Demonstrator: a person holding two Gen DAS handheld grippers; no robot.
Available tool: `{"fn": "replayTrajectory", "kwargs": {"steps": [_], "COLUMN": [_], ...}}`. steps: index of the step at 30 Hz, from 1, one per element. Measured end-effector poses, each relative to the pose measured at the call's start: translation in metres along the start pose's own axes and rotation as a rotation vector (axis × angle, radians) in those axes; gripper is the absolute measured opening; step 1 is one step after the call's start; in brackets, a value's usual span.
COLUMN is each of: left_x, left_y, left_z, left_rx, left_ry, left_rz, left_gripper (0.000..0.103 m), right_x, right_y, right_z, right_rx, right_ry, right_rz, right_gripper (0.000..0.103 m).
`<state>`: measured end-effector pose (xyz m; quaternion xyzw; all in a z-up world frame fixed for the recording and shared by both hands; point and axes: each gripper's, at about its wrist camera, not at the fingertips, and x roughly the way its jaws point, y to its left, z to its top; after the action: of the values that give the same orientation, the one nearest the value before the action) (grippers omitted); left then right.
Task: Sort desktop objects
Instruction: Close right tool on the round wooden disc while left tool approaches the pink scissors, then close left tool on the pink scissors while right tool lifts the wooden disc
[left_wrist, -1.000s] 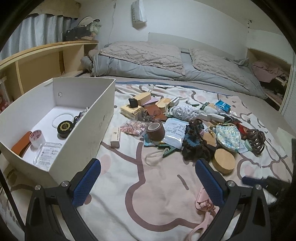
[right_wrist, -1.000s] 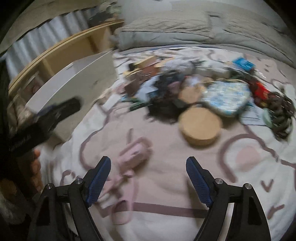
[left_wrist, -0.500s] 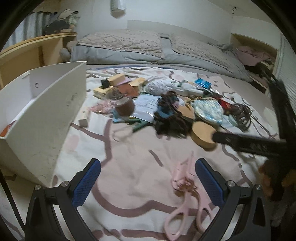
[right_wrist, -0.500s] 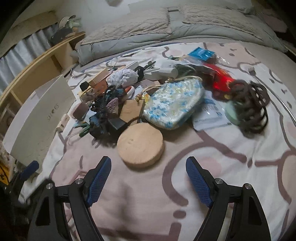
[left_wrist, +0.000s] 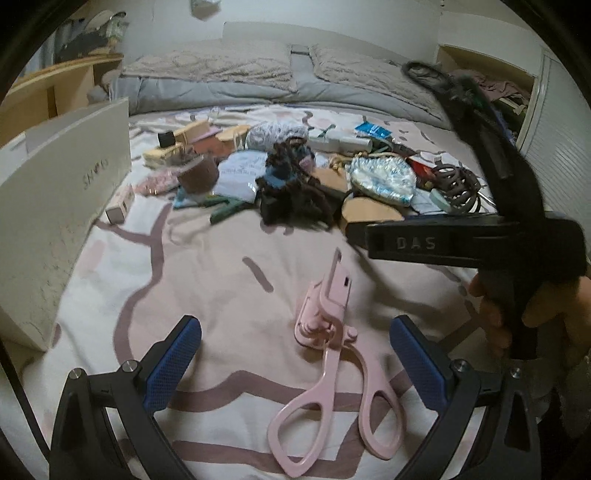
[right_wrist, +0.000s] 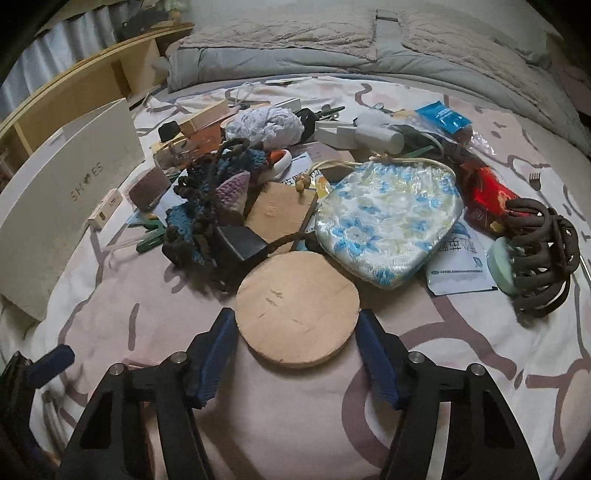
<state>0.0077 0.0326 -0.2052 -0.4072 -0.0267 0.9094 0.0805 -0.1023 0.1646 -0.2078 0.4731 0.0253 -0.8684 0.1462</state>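
My right gripper (right_wrist: 295, 332) has its jaws closing around a round cork disc (right_wrist: 295, 314) that lies flat on the bedspread, and both blue pads touch its rim. In the left wrist view this gripper's black body (left_wrist: 461, 240) crosses the right side, held by a hand (left_wrist: 535, 314). My left gripper (left_wrist: 295, 365) stands open just above a pink eyelash curler (left_wrist: 325, 332), whose handles lie between the fingers without touching them. One of its blue pads (right_wrist: 51, 363) shows at the lower left of the right wrist view.
A white shoe box (left_wrist: 55, 206) stands at the left. Behind the disc lies a heap: a blue floral pouch (right_wrist: 384, 221), dark crochet pieces (right_wrist: 199, 221), a brown hair claw (right_wrist: 543, 258), small boxes and packets. Grey bedding (right_wrist: 295, 40) fills the back.
Both grippers have dropped closer to the bedspread. The right one moved over from the curler to the cork disc and narrowed onto it. The left one came over the pink curler.
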Motion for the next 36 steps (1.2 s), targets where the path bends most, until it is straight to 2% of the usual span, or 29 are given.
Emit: {"fn": "replayTrajectory", "kwargs": {"steps": [4, 15, 23, 28, 34, 36], "left_x": [0.009, 0.014, 0.016, 0.014, 0.009, 0.008], "left_y": [0.005, 0.003, 0.004, 0.005, 0.008, 0.006], "left_z": [-0.005, -0.010, -0.012, -0.013, -0.013, -0.012], "left_rx": [-0.031, -0.005, -0.024, -0.019, -0.032, -0.024], "left_ry": [0.029, 0.017, 0.024, 0.014, -0.015, -0.020], "left_rz": [0.011, 0.017, 0.013, -0.002, -0.041, -0.043], "left_gripper": [0.103, 0.103, 0.103, 0.103, 0.102, 0.097], "right_x": [-0.004, -0.029, -0.047, -0.059, -0.061, -0.059], "right_y": [0.003, -0.011, -0.012, -0.016, -0.027, -0.026], "right_z": [-0.006, -0.034, -0.051, -0.063, -0.082, -0.086], "right_rx": [-0.027, -0.032, -0.072, -0.071, 0.029, 0.034], "right_ry": [-0.013, 0.029, 0.074, 0.067, 0.068, 0.047], "right_rz": [-0.007, -0.002, -0.009, -0.040, -0.052, -0.063], "right_gripper": [0.067, 0.067, 0.067, 0.067, 0.067, 0.067]}}
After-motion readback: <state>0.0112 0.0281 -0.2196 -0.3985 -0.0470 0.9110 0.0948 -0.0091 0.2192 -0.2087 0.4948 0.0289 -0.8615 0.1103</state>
